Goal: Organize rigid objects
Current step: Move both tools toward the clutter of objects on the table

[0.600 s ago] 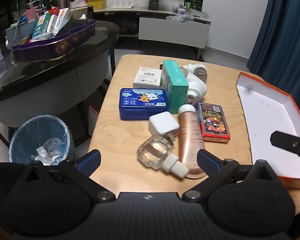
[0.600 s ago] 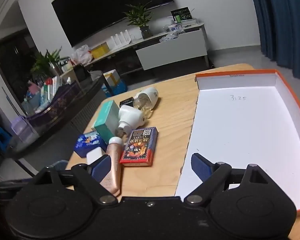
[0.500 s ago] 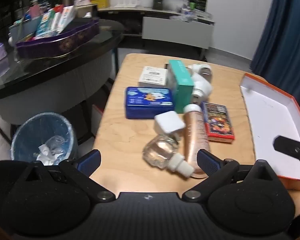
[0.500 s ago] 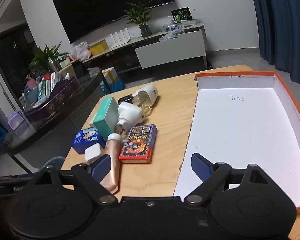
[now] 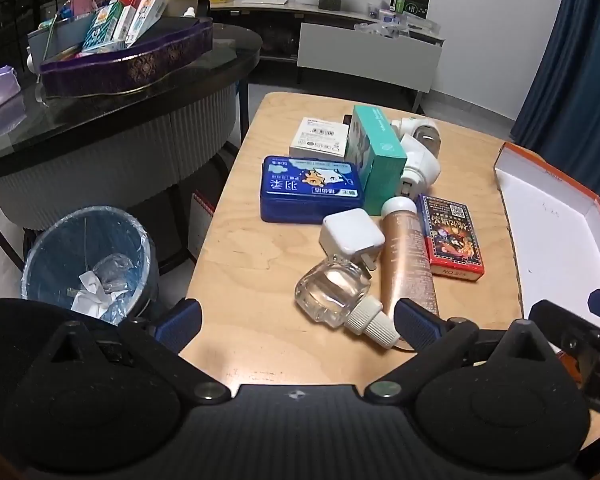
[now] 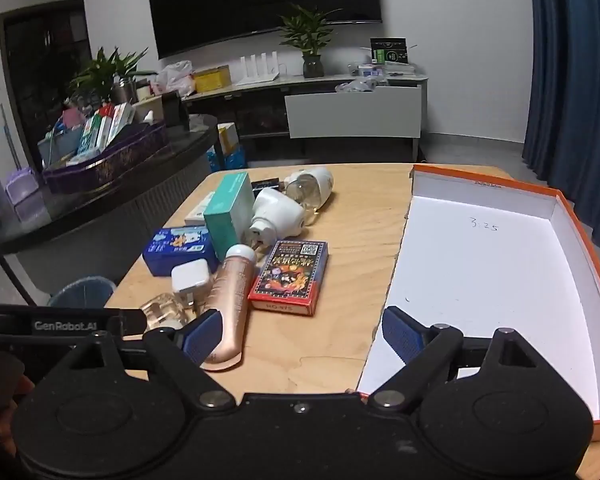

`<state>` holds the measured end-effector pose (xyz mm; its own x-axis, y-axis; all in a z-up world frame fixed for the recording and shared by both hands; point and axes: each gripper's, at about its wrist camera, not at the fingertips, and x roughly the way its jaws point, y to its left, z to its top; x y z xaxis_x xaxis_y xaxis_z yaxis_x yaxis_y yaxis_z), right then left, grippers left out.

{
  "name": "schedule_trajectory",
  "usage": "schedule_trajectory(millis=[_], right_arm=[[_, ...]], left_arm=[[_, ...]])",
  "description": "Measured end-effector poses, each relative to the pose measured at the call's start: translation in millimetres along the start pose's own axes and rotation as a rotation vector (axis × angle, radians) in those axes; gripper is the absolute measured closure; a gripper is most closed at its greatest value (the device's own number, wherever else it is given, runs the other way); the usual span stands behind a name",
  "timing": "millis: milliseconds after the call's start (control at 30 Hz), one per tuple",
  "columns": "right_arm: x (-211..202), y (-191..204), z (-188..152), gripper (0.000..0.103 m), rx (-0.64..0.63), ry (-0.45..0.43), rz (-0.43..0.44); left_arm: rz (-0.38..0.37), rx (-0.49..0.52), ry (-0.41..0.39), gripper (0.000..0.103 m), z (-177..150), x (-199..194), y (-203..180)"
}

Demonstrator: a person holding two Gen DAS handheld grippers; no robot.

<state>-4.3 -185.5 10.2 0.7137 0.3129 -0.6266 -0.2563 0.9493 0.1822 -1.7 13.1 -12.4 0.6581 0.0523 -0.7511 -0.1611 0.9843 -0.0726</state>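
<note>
Left wrist view: the left gripper (image 5: 296, 318) hangs over the worktop's (image 5: 260, 240) near edge, fingers spread wide and holding nothing, the clear bottle (image 5: 334, 292) just ahead between them, the bronze tube (image 5: 408, 256) beside it. Right wrist view: the right gripper (image 6: 302, 330) gapes wide too, empty, straddling the orange-rimmed tray's (image 6: 540, 196) near-left corner; the card box (image 6: 290, 276) lies left of the tray.
</note>
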Motion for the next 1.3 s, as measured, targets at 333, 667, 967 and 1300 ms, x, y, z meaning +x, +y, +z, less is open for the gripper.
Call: schedule_trajectory(millis=[333, 667, 967, 1300], right_arm=[[2.3, -1.4, -3.7, 0.001, 0.016, 0.021, 0.009], [5.1, 0.0, -5.6, 0.001, 0.025, 0.030, 0.001], [5.6, 0.1, -8.1, 0.001, 0.025, 0.034, 0.007], [5.7, 1.9, -8.4, 0.001, 0.023, 0.037, 0.006]], left_arm=[[0.012, 0.018, 0.015, 0.000, -1.9, 2.4, -2.2], [0.018, -0.005, 0.028, 0.000, -3.1, 7.4, 3.8], [0.015, -0.002, 0.032, 0.000, -3.8, 10.5, 1.4], [0.015, 0.005, 0.029, 0.000, -4.6, 9.8, -0.9]])
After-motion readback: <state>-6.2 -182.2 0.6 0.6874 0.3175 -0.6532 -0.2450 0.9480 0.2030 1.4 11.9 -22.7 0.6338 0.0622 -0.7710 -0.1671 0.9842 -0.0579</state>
